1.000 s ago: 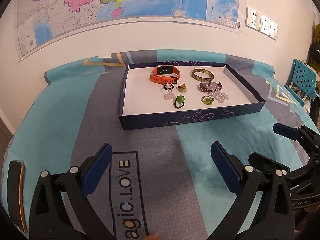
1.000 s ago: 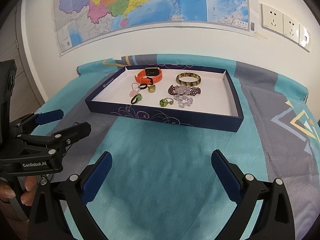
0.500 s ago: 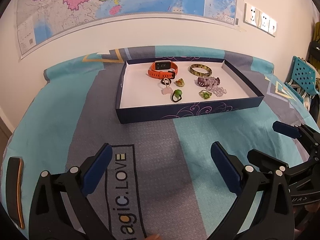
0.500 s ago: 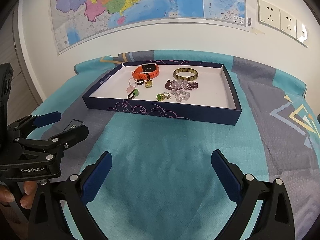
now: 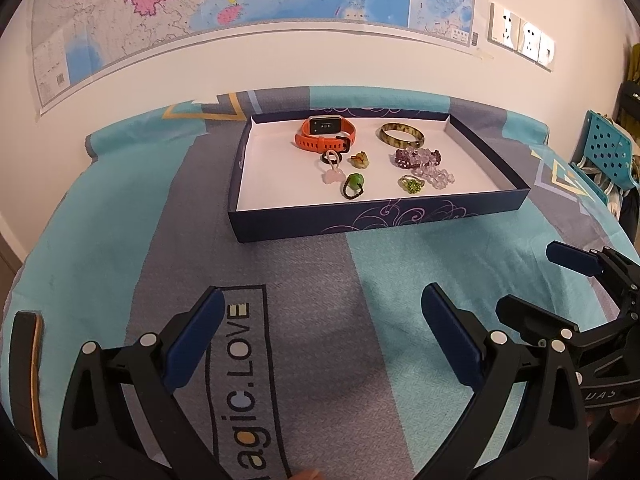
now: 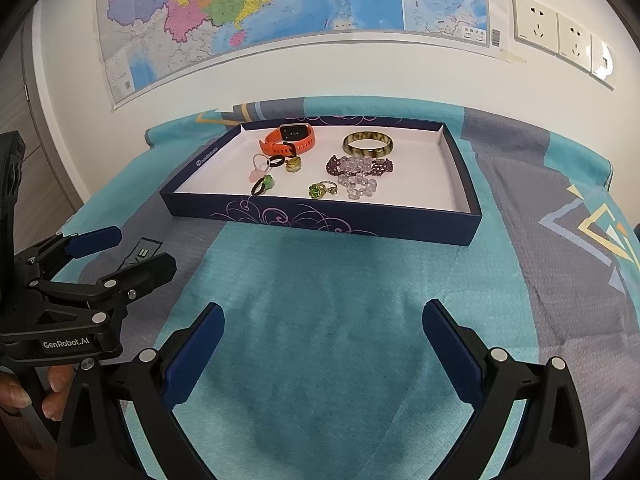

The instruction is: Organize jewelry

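Ahead of both my jaws I see the bedspread (image 5: 100,240), teal and grey, with printed lettering running away from the left gripper (image 5: 322,328). On it, well beyond the fingertips, sits the dark blue tray (image 5: 360,222), a shallow rectangle with its long axis lying across my view, side to side, its near wall facing the jaws. From the right gripper (image 6: 322,344) the tray (image 6: 320,220) appears skewed, its left corner nearer.

Both sets of jaws are released, spread wide, gripping nothing; each hovers over bare cloth, the two tools side by side and apart.

Inside the tray, farthest from the jaws, the orange watch (image 5: 325,135) lies with its band looped and its face toward the wall. Right of it lies the amber bangle (image 5: 401,136), flat. Nearer the jaws sit the purple bead bracelet (image 5: 416,157) and the pale bead bracelet (image 5: 434,175), touching, both stretched side to side. Left of those, small rings cluster: a pink ring (image 5: 332,168), a yellow ring (image 5: 360,159), a dark ring with a green stone (image 5: 353,185) and a gold ring with a green stone (image 5: 411,185).
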Demonstrator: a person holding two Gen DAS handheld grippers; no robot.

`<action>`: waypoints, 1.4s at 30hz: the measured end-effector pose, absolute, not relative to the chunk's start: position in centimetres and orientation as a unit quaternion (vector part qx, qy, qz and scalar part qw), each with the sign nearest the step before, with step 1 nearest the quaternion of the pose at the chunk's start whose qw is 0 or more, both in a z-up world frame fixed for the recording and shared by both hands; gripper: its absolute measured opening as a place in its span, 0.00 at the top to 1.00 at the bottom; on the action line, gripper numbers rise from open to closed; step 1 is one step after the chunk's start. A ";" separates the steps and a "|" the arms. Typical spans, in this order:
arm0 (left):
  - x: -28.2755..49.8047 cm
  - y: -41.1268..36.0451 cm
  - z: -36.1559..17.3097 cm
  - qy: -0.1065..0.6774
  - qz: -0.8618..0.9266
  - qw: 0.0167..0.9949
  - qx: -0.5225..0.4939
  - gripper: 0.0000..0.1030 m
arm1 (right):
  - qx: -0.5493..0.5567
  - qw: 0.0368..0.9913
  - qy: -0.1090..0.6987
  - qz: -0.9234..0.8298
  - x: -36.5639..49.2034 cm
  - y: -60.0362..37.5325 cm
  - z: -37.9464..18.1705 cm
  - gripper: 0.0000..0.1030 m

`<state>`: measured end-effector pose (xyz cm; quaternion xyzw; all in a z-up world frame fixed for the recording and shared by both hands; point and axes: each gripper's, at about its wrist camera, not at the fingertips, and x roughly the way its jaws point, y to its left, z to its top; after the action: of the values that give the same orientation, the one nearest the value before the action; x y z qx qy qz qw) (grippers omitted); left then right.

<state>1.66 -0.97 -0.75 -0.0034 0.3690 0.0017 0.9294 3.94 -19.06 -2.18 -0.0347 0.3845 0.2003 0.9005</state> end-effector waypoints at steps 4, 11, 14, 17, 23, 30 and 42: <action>1.7 -1.0 -0.9 0.370 0.001 0.929 -0.003 0.06 | -0.033 0.900 0.386 0.200 4.0 -19.1 -2.2 0.07; 1.9 -1.1 -1.0 0.373 0.000 0.928 -0.003 0.06 | -0.033 0.899 0.388 0.199 4.2 -19.2 -2.3 0.07; 1.9 -1.1 -1.0 0.374 0.001 0.928 -0.004 0.06 | -0.032 0.899 0.389 0.197 4.3 -19.2 -2.3 0.07; 1.9 -1.1 -1.0 0.374 0.000 0.927 -0.004 0.06 | -0.032 0.899 0.390 0.197 4.3 -19.2 -2.3 0.07; 1.8 -1.1 -1.1 0.375 0.001 0.927 -0.004 0.06 | -0.032 0.899 0.390 0.197 4.3 -19.2 -2.4 0.07; 1.9 -1.2 -1.2 0.377 0.000 0.926 -0.003 0.06 | -0.032 0.899 0.390 0.196 4.3 -19.2 -2.4 0.07; 1.9 -1.3 -1.3 0.378 -0.004 0.926 -0.003 0.06 | -0.034 0.899 0.389 0.197 4.4 -19.1 -2.3 0.07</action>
<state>1.88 -1.34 -1.26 -0.0025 0.3777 -0.0038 0.9259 4.37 -19.08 -2.30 -0.0344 0.3890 0.1970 0.8992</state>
